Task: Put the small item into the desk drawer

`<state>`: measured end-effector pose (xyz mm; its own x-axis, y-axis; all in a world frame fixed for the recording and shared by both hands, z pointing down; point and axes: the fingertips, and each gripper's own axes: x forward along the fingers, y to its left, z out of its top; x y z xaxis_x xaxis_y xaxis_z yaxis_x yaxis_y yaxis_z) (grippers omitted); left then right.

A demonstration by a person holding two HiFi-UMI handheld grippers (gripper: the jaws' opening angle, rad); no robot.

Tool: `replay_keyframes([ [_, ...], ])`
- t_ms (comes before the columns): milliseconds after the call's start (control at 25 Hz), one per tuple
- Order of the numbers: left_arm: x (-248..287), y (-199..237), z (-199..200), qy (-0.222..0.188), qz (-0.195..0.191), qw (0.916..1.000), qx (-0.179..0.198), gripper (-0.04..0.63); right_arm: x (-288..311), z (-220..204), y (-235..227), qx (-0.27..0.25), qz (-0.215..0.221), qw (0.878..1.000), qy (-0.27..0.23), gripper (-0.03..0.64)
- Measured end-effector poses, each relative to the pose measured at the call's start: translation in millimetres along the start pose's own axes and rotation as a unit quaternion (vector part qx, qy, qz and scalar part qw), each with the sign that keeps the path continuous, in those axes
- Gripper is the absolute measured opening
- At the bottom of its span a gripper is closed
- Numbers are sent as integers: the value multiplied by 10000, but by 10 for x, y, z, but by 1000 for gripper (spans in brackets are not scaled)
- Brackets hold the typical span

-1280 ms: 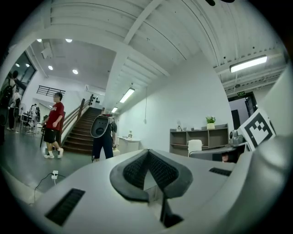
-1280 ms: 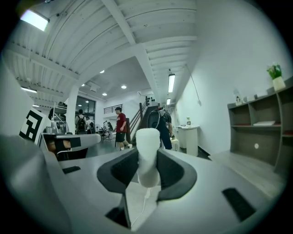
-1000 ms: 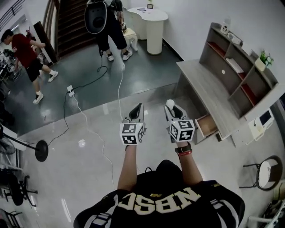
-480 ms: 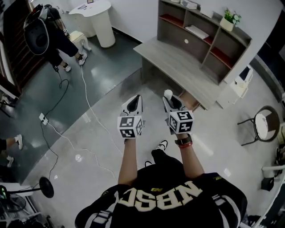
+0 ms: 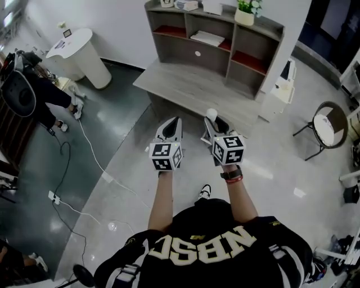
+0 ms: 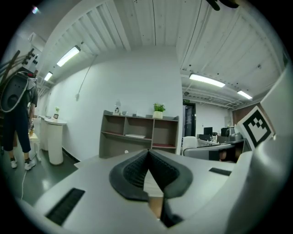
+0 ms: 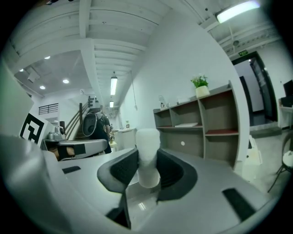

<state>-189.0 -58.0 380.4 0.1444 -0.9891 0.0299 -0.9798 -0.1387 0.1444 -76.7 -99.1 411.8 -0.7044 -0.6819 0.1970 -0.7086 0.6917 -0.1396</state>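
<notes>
1. The right gripper point(image 5: 212, 120) pinched the small white item point(image 5: 211, 114) upright, near the front edge of the desk point(image 5: 185, 90).
2. The left gripper point(image 5: 173, 120) hung just beside it, jaws pressed together and empty.
3. Bare floor point(image 5: 270, 174) lay open to the right, and a cable point(image 5: 90, 152) trailed across it on the left.

— How many grippers?
— Two: the left gripper point(image 5: 173, 122) and the right gripper point(image 5: 212, 122).
— Small things?
— One white item point(image 5: 211, 114), at the right gripper.
— Furniture?
— One bench point(image 5: 185, 84), with one shelf unit point(image 5: 216, 56) along its far edge. One round white stand point(image 5: 79, 53) and one chair point(image 5: 323, 126) are on the floor.
— Plants?
— One potted plant point(image 5: 246, 11), at the shelf unit's top right corner.
— Other people?
— One clearly shows, a person point(image 5: 34, 95) at the left edge.
</notes>
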Motion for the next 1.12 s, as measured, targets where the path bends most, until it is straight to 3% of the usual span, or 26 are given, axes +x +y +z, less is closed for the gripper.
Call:
replay_keyframes([
  [320, 894, -453, 7, 161, -820, 9962, 240, 14, 91, 191, -753, 197, -552, 9981, -199, 130],
  [560, 1394, -783, -25, 214, -1242, 9916, 297, 14, 48, 330, -1233, -35, -972, 9951, -153, 130],
  [1120, 2200, -1097, -635, 817, -2240, 9708, 271, 14, 265, -217, -1858, 592, -1630, 9845, 269, 130],
])
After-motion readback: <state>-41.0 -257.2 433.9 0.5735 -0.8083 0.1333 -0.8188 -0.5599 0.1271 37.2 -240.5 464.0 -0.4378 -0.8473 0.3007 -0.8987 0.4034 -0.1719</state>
